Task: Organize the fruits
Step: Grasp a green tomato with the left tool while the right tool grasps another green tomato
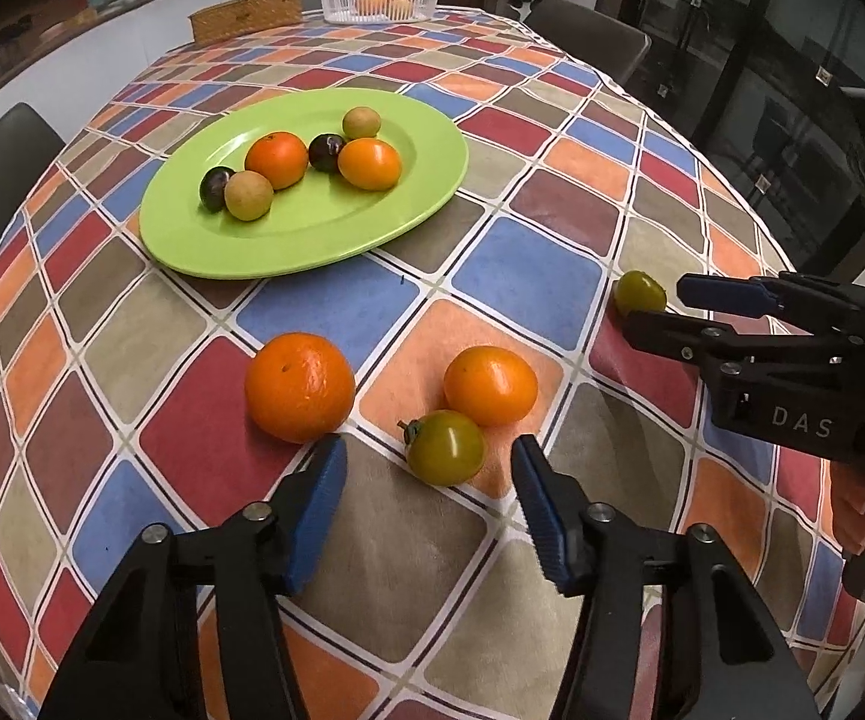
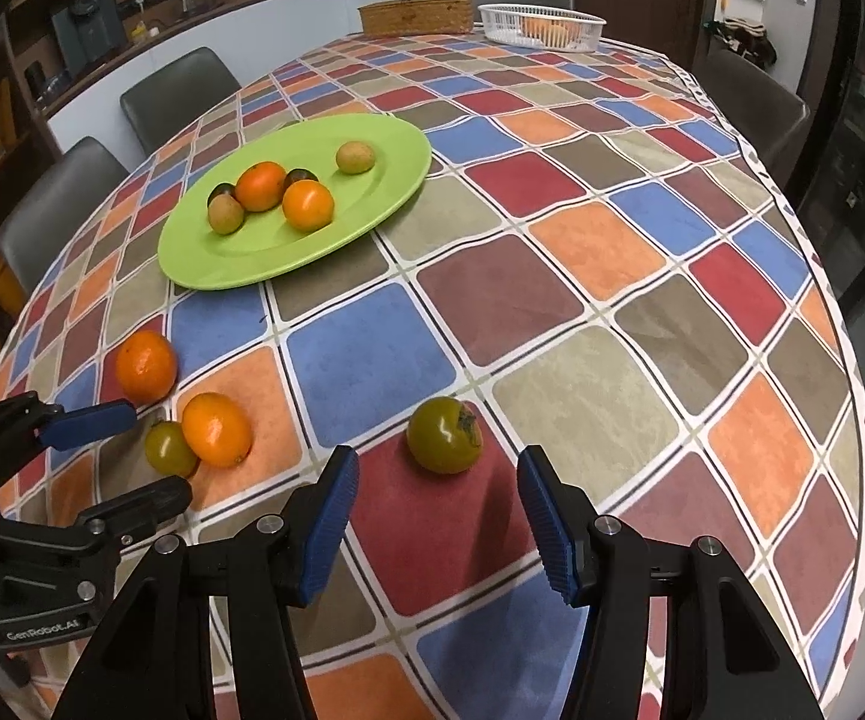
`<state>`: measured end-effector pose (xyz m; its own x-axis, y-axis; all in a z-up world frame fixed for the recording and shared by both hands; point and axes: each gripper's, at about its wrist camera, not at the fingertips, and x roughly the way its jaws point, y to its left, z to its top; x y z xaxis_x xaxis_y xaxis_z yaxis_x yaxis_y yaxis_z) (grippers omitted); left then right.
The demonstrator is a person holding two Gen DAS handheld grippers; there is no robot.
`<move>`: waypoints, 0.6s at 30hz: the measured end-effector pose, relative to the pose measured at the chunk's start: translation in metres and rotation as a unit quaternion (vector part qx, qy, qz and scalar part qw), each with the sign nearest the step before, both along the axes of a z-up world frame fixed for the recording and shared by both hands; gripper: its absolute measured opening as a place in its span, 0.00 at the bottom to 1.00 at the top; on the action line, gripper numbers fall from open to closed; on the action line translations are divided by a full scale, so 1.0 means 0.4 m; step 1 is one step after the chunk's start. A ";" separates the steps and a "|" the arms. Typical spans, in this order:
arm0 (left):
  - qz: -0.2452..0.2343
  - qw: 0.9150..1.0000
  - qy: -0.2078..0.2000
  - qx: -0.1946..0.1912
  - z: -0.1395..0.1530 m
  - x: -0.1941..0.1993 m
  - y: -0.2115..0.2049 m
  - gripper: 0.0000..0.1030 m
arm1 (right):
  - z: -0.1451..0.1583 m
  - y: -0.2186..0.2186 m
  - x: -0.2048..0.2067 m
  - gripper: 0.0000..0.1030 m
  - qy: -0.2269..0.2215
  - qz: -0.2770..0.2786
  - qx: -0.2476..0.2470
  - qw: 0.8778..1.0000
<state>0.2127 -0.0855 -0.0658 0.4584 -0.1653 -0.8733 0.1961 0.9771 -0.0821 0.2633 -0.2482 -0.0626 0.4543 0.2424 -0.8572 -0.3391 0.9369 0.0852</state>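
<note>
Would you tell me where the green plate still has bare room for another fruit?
The green plate is bare along its near rim and its far-right end past the lone tan fruit. Its left-centre is crowded: two orange fruits, two dark ones, another tan one.

Green plate (image 1: 312,240), multicoloured checked tablecloth (image 1: 522,276), orange fruits (image 1: 299,387)

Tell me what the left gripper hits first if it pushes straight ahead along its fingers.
Most likely the green-yellow tomato, which sits just past the left gripper, roughly centred between its open fingers. The smaller orange fruit lies right behind it. Depth is hard to judge through the fisheye.
</note>
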 end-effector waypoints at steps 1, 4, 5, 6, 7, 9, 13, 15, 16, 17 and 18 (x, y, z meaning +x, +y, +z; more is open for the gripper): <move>-0.001 1.000 -0.001 -0.002 0.001 0.002 0.001 0.48 | -0.001 0.001 0.002 0.54 0.001 0.000 0.000 1.000; -0.004 1.000 -0.001 -0.003 -0.002 0.006 -0.001 0.43 | -0.005 0.004 0.007 0.52 0.001 0.001 -0.004 1.000; -0.005 1.000 0.000 -0.004 -0.003 0.008 -0.002 0.39 | -0.008 0.006 0.012 0.50 0.003 0.000 -0.005 1.000; -0.005 1.000 0.002 -0.006 -0.005 0.009 -0.002 0.36 | -0.010 0.006 0.015 0.49 0.005 0.000 -0.004 1.000; -0.006 1.000 0.003 -0.008 -0.006 0.010 -0.002 0.35 | -0.013 0.006 0.018 0.48 0.007 0.000 -0.004 1.000; -0.006 1.000 0.003 -0.013 -0.009 0.012 -0.002 0.30 | -0.019 0.008 0.022 0.45 0.011 -0.002 -0.005 1.000; -0.007 1.000 0.002 -0.017 -0.009 0.014 -0.002 0.29 | -0.028 0.011 0.021 0.34 0.014 0.003 -0.008 1.000; -0.008 1.000 0.000 -0.019 -0.007 0.012 -0.002 0.28 | -0.029 0.012 0.019 0.30 0.013 0.004 -0.009 1.000; -0.008 1.000 -0.001 -0.019 -0.006 0.011 -0.002 0.27 | -0.028 0.012 0.018 0.28 0.012 0.005 -0.009 1.000; -0.007 1.000 -0.002 -0.020 -0.004 0.009 -0.002 0.27 | -0.028 0.012 0.017 0.28 0.011 0.006 -0.009 1.000; -0.007 1.000 -0.002 -0.020 -0.002 0.008 -0.001 0.27 | -0.028 0.012 0.017 0.28 0.012 0.006 -0.008 1.000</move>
<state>0.2160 -0.0859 -0.0666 0.4600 -0.2066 -0.8636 0.2102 0.9703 -0.1201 0.2699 -0.2435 -0.0737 0.4313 0.2343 -0.8713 -0.3483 0.9341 0.0788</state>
